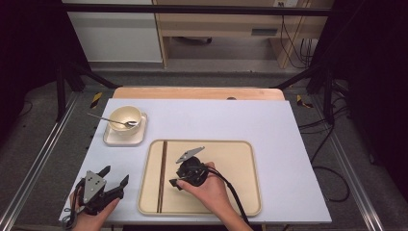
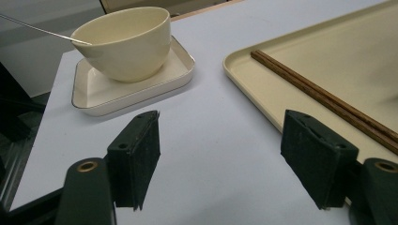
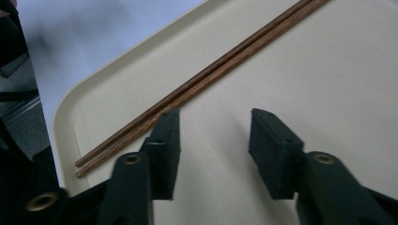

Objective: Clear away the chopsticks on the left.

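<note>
A pair of dark wooden chopsticks (image 1: 162, 175) lies lengthwise along the left side of a cream tray (image 1: 231, 163). My right gripper (image 1: 175, 181) hovers low over the tray just right of them. In the right gripper view it (image 3: 213, 140) stands open with bare tray (image 3: 328, 93) between its pads. The chopsticks (image 3: 211, 70) run past the tip of its left jaw. My left gripper (image 1: 115, 174) rests at the table's front left corner, open (image 2: 220, 145) and holding nothing. The tray rim (image 2: 263, 89) and chopsticks (image 2: 319, 96) lie to its right.
A cream bowl (image 1: 126, 117) with a metal spoon (image 1: 103, 118) in it sits on a square plate (image 1: 115, 138) at the table's left, beyond the left gripper. The left gripper view shows the bowl (image 2: 124, 42), spoon (image 2: 42, 31) and plate (image 2: 141, 93) ahead.
</note>
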